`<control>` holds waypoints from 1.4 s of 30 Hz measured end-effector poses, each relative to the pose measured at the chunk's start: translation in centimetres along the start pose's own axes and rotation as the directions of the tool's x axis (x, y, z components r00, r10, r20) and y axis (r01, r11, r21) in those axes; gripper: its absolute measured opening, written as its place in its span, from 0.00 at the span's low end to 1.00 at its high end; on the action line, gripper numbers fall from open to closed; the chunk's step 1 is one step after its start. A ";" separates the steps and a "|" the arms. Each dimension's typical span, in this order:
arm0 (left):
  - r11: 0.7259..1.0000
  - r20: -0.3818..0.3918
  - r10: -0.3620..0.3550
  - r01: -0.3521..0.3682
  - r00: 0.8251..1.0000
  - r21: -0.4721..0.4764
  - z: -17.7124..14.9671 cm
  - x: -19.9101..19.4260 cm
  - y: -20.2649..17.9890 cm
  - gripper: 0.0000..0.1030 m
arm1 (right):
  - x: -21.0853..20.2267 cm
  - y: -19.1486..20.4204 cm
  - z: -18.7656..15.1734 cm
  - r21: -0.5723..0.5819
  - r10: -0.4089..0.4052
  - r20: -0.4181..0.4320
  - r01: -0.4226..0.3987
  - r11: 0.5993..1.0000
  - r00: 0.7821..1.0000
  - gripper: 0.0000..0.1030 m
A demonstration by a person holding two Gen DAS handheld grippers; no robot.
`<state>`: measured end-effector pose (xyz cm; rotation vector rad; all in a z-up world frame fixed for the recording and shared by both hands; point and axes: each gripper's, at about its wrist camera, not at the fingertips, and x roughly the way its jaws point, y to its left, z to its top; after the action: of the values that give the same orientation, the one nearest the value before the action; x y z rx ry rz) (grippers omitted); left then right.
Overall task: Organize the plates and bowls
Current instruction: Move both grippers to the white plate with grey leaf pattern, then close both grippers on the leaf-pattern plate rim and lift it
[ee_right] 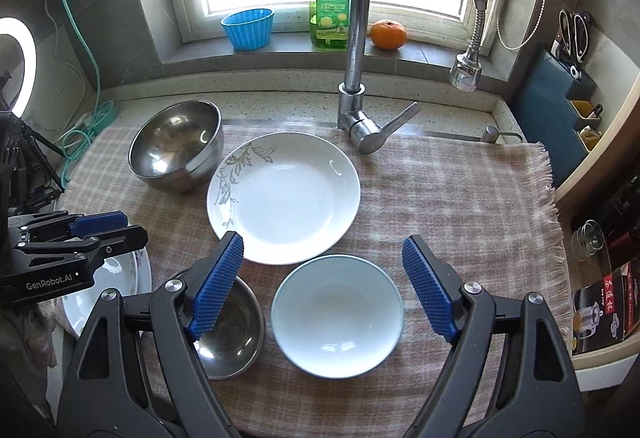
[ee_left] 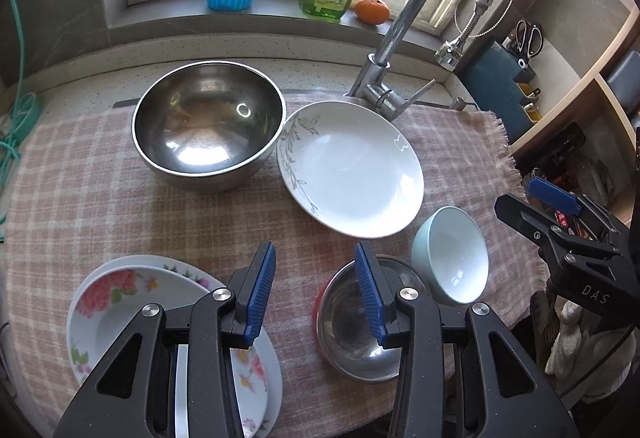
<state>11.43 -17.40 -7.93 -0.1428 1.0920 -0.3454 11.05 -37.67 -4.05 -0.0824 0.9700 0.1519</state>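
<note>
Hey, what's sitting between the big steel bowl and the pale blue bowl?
The white plate with the grey leaf print lies between the big steel bowl and the pale blue bowl, clearest in the right wrist view.

On the cloth, the big metal bowl sits upper left, the leaf plate just right of it. Nearer the bottom edge, the small metal bowl lies left of the ceramic bowl. Stacked plates sit lower left; the faucet stands behind.
</note>
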 end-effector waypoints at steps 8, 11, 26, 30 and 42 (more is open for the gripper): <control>0.994 -0.020 -0.060 0.058 0.998 -0.096 1.8 2.6 0.6 0.38 | 3.0 -4.5 1.4 0.050 0.106 -0.022 -0.104 0.993 0.994 0.82; 0.988 -0.024 -0.078 0.074 0.997 -0.132 2.2 3.3 1.1 0.38 | 4.8 -6.3 2.0 0.099 0.180 -0.043 -0.175 0.980 0.983 0.82; 0.968 -0.065 -0.104 0.086 0.992 -0.236 3.0 6.5 2.8 0.38 | 13.9 -10.4 3.2 0.266 0.353 -0.162 -0.304 0.915 0.921 0.67; 0.967 -0.076 -0.096 0.075 0.992 -0.244 3.2 7.5 3.0 0.38 | 15.6 -10.1 3.6 0.255 0.360 -0.186 -0.309 0.916 0.914 0.59; 0.967 -0.110 -0.067 0.038 0.992 -0.251 3.9 9.8 4.0 0.31 | 19.5 -9.2 4.4 0.284 0.420 -0.234 -0.351 0.892 0.877 0.36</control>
<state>19.82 -17.22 -15.55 -0.3790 1.2482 -0.2654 26.93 -44.33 -17.67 0.3209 1.2865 0.4040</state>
